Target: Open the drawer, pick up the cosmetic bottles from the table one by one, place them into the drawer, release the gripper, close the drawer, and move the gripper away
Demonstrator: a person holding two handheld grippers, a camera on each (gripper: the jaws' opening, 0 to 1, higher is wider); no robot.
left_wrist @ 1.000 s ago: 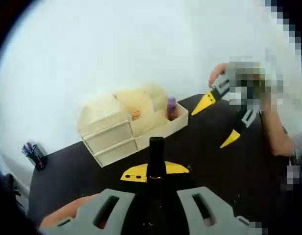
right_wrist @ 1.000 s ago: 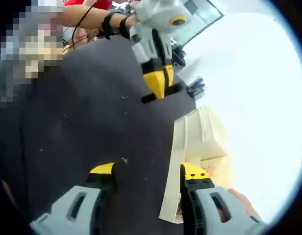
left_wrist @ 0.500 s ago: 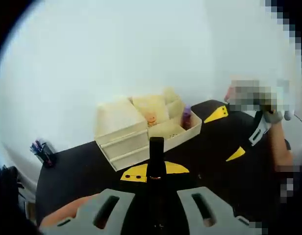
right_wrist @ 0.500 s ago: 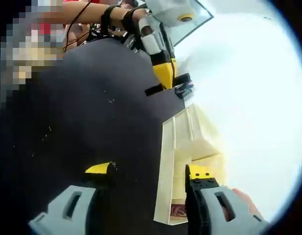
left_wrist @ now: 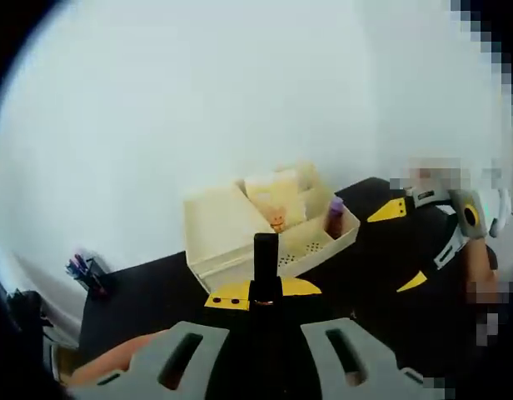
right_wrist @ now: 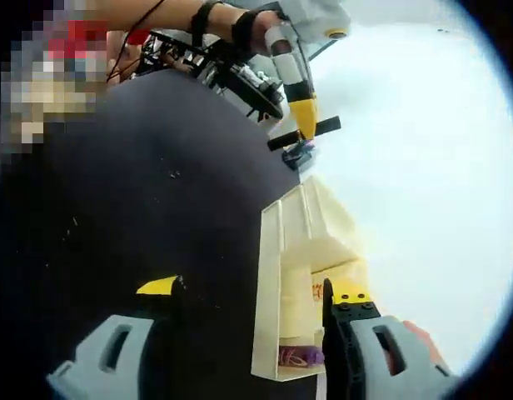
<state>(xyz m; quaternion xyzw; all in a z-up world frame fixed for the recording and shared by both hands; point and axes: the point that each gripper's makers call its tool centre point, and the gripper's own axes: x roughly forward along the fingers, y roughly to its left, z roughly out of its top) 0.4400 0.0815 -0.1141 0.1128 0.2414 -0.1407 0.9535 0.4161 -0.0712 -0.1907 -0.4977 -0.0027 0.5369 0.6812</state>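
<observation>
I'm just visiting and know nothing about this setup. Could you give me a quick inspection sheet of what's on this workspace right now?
Surface: black table, a few pale specks.
Job's things: cream drawer unit with its drawer pulled open, a purple-capped bottle inside; a dark bottle held upright.
Clutter: pen holder near the table edge.
Grippers: left gripper shut on the dark bottle; right gripper with jaws apart, beside the drawer.
Cables: black cable along a person's arm.
Surroundings: plain white wall.
</observation>
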